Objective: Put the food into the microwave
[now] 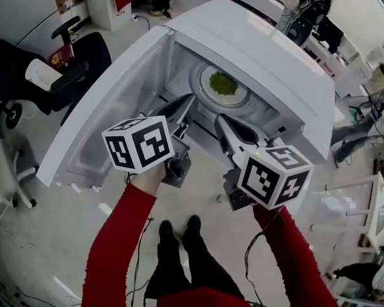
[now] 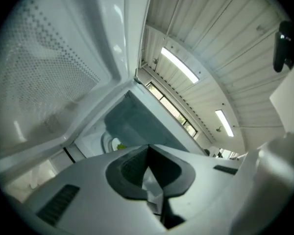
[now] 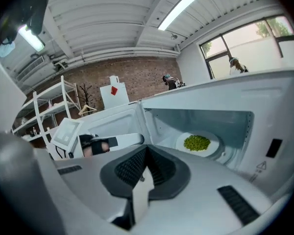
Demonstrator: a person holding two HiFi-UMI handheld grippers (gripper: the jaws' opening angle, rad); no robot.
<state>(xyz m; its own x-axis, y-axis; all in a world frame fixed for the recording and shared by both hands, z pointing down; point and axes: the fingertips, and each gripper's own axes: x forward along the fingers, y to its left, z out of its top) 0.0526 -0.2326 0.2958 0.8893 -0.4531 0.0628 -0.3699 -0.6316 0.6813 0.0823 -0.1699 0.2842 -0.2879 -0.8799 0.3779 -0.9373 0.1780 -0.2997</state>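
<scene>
A white plate [image 1: 224,85] heaped with green food [image 1: 223,82] lies on the turntable inside the open white microwave [image 1: 275,62]. Both grippers hover in front of the opening, outside the cavity, and hold nothing. My left gripper [image 1: 187,102] is shut, its tip near the door's hinge side. My right gripper [image 1: 219,121] is shut too, just below the cavity's front edge. In the right gripper view the green food [image 3: 197,142] sits straight ahead past the closed right gripper [image 3: 146,149]. The left gripper view looks past the shut left gripper [image 2: 148,149] at a sliver of the plate [image 2: 111,143].
The microwave door [image 1: 105,117] swings wide open to the left, its dotted inner window [image 2: 49,77] close beside my left gripper. A black office chair [image 1: 77,59] stands at the far left. White shelving [image 3: 44,106] and a brick wall lie beyond the door.
</scene>
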